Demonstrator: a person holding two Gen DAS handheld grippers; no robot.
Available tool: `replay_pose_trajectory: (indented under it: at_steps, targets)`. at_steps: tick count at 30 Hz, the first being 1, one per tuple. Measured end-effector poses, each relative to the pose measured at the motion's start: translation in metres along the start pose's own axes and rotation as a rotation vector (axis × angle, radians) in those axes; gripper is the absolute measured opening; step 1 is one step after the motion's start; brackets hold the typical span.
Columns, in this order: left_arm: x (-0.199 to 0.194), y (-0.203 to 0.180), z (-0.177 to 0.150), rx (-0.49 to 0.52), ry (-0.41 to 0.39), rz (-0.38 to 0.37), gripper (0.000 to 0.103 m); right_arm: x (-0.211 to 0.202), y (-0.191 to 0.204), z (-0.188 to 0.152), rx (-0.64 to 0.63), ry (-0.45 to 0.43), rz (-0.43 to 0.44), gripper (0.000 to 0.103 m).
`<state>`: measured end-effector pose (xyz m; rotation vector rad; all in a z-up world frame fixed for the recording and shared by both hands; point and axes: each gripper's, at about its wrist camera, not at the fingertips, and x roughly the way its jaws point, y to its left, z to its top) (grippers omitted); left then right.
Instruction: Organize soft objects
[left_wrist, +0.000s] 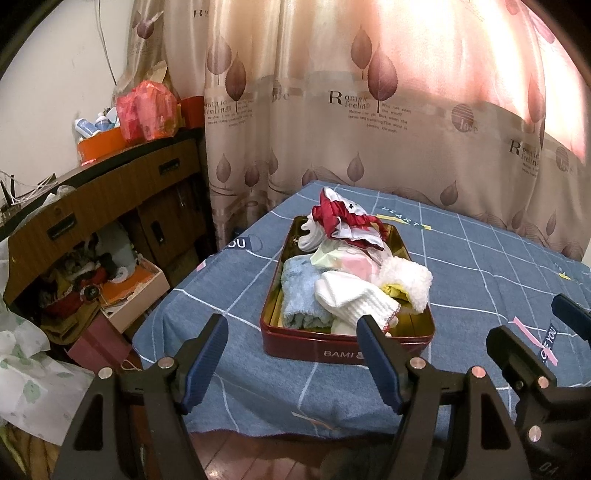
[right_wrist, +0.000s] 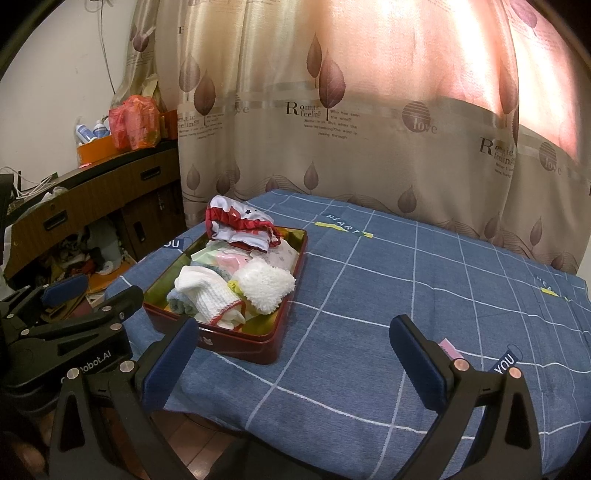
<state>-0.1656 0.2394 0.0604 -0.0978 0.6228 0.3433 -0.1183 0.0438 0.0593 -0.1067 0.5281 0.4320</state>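
Left wrist view shows my left tongs (left_wrist: 291, 354) wide open with nothing between them, hanging just in front of the red tin (left_wrist: 343, 349). My right tongs (right_wrist: 295, 363) are wide open and empty too, over the blue cloth (right_wrist: 388, 314) beside the tin.

All the soft things sit in the tin, near the left side of the table. I see a blue towel (left_wrist: 301, 291), a white sock (left_wrist: 354, 301), a fluffy white sock (left_wrist: 406, 282) and a red and white cloth (left_wrist: 345, 221) piled on top at the far end.

I think they are all light and squishy. They will bend and droop, not break. I would pinch a thick fold, like the sock's cuff, so it does not slip out. The tin is hard, so I must not bump its rim.
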Motion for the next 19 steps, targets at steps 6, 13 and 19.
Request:
replay_pose_trajectory:
  at_steps: [6,13,19]
  targets:
    - [0.000,0.001,0.001,-0.005,-0.015,0.004,0.075,0.001,-0.001,0.001,0.000,0.002,0.000,0.102]
    - [-0.014,-0.002,0.001,0.003,-0.101,-0.012,0.075,0.002,-0.002,0.001,-0.002,0.004,0.000,0.102]
    - [-0.015,-0.013,0.001,0.054,-0.078,-0.014,0.076,-0.005,-0.037,0.000,0.036,-0.004,-0.040,0.102]
